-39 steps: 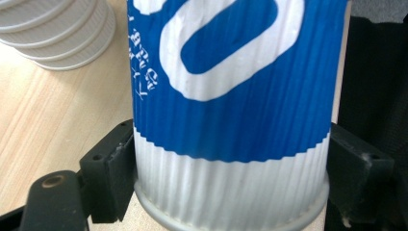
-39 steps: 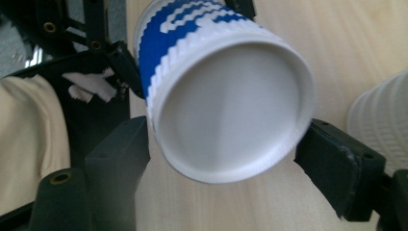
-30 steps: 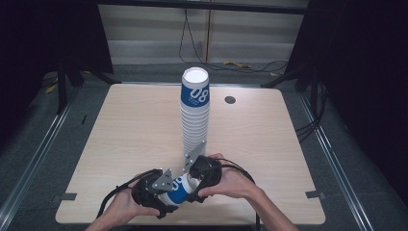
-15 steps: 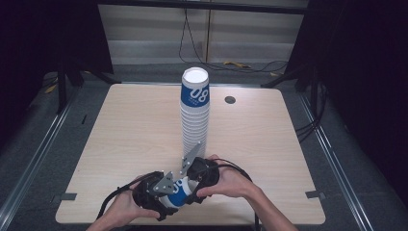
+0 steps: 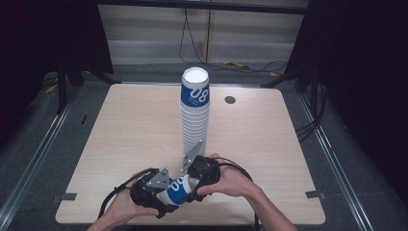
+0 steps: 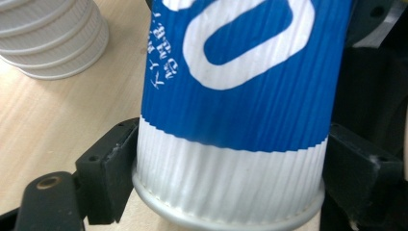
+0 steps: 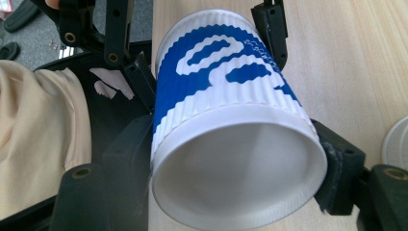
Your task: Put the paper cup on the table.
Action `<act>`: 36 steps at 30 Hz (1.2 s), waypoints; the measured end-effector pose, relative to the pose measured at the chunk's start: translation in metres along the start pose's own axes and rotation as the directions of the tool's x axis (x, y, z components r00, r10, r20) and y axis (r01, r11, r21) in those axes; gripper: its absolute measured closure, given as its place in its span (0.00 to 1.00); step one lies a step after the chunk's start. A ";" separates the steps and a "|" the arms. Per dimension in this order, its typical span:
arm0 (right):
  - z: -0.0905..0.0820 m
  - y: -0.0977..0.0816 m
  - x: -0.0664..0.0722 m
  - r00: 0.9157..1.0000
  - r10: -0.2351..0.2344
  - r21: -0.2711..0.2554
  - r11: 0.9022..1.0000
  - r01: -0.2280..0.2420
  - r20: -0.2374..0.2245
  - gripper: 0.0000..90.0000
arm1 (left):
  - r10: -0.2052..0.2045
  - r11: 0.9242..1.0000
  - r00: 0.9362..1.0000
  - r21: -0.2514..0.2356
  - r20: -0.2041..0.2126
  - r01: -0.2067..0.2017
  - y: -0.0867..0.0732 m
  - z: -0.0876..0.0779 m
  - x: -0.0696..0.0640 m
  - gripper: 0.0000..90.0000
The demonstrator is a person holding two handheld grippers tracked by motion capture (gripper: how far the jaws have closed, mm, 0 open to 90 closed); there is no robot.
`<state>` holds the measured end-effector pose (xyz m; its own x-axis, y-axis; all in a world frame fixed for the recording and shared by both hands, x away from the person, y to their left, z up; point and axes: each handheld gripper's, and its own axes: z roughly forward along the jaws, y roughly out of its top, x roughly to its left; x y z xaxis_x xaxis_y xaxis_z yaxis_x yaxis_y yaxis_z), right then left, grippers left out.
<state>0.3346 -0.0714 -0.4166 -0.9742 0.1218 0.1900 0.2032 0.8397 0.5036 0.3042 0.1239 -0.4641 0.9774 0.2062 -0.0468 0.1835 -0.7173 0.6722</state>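
Pinching 1 blue-and-white cup [image 5: 176, 189] at opposite ends, left claw [image 5: 166, 195] at its base, right claw [image 5: 192, 185] just closed on its rim, likely handing it over beside the cup stack [image 5: 195, 115].

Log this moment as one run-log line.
left gripper: shut on paper cup | right gripper: fingers just closing, now shut on paper cup | cup stack: upright behind, apart

Premises appear to be a recording studio or laboratory test station, not a home. A bare wooden table [image 5: 120, 144] stands on grey carpet [image 5: 43, 144], enclosed by black curtains [image 5: 365, 72] on both sides. Loose cables [image 5: 250, 65] trail along the floor behind. Metal rails [image 5: 33, 159] flank the table, and tape marks [image 5: 65, 197] fix its position.
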 end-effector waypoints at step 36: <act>-0.011 -0.033 -0.001 0.989 0.140 -0.144 0.981 -0.130 0.057 0.31 | -0.128 0.934 0.992 -0.339 -0.024 0.112 -0.005 -0.033 0.007 0.18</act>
<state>0.3302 -0.1053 -0.4244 -0.9403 0.2678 0.2100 0.3403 0.7319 0.5904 0.3062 0.1511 -0.4435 0.9431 0.3121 -0.1145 0.2455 -0.4216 0.8729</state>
